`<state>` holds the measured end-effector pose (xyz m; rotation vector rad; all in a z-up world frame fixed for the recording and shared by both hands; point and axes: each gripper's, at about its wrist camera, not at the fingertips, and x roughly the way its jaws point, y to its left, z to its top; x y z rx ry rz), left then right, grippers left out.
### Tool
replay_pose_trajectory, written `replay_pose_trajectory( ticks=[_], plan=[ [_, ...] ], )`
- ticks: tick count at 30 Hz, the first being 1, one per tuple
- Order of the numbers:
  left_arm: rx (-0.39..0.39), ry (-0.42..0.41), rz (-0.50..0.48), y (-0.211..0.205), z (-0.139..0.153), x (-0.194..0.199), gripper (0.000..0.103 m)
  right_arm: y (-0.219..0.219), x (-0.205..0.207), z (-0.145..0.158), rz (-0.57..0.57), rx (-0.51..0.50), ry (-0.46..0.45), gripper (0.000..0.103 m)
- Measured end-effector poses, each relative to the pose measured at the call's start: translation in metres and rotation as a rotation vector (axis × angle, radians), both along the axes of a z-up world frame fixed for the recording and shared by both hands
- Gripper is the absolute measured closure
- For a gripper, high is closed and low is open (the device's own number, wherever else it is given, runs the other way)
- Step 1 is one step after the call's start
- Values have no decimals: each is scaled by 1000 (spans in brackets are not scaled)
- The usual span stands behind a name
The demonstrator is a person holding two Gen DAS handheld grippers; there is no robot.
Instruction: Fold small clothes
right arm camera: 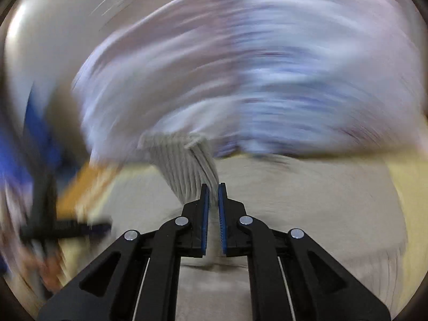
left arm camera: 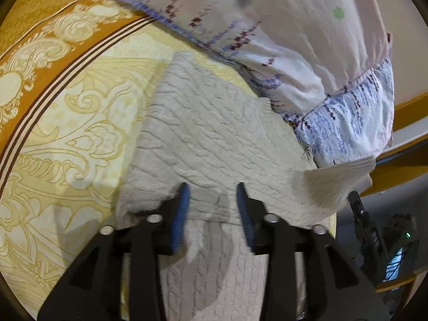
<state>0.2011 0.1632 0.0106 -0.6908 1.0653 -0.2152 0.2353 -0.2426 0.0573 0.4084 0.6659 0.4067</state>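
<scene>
Here, right gripper [right arm camera: 213,187] fingers clamped on the sweater's [left arm camera: 214,133] ribbed cuff [right arm camera: 184,165]; left gripper [left arm camera: 213,187] fingers apart.

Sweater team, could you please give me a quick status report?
Right gripper shut on sweater cuff. Left gripper open over sweater body. Floral bedding crowds its far edge.

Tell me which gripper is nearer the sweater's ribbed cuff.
Right. The right gripper is shut on the cuff; the left gripper hangs open over the sweater body, apart from it.
</scene>
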Motion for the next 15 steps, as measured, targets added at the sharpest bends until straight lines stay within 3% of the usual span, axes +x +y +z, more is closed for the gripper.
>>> replay_pose_trajectory(
  ticks=[3,6,8,10,12,14,15],
  plan=[
    [41,-31,-25,-11,8,-2,41,-75,-1,-44,-196,195,203,95],
    [76,-41,-41,-20,12,-4,32,-106,-1,-79,-219,286,343,95],
    [85,-41,-45,-22,14,-6,32,-123,-2,-95,-223,399,408,94],
    [79,-38,-45,-21,14,-7,31,-131,-2,-96,-215,456,418,92],
    [65,-30,-42,-19,15,-9,31,-130,4,-86,-192,432,379,89],
    [64,-30,-41,-19,16,-10,31,-120,17,-80,-131,402,383,67],
    [66,-29,-40,-18,16,-10,31,-114,23,-78,-104,386,391,61]
  ],
)
